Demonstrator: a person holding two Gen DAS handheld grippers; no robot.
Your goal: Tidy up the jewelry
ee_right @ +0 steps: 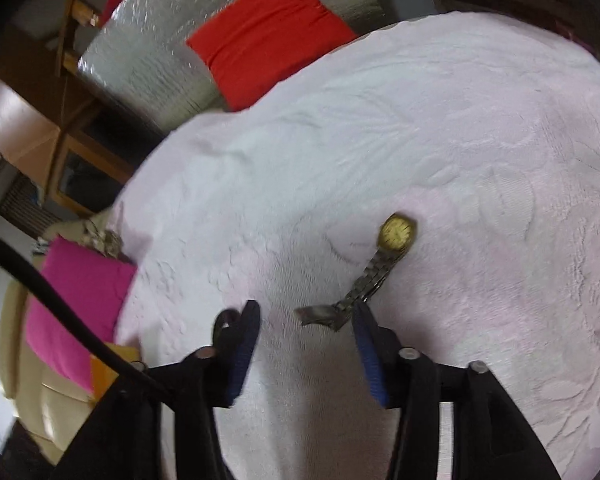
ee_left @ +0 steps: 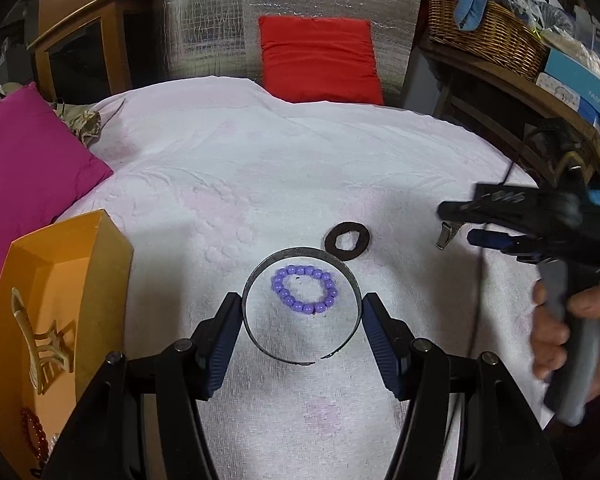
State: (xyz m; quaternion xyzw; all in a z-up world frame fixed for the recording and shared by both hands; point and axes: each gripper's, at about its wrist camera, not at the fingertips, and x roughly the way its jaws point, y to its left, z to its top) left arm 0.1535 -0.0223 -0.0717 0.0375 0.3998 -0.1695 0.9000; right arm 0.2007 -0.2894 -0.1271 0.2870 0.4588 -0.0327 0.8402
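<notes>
My left hand-held gripper [ee_left: 302,320] clamps one metal bangle [ee_left: 300,308] across its width, gap toward me. One purple bead bracelet [ee_left: 305,290] lies inside that bangle; one dark ring [ee_left: 348,241] just beyond. The orange box [ee_left: 100,248], left of the bangle, holds one hair claw [ee_left: 40,344]. My right hand-held gripper [ee_right: 306,320] gapes, grasping nothing; one watch [ee_right: 396,233] runs away, strap end between the jaws.
</notes>
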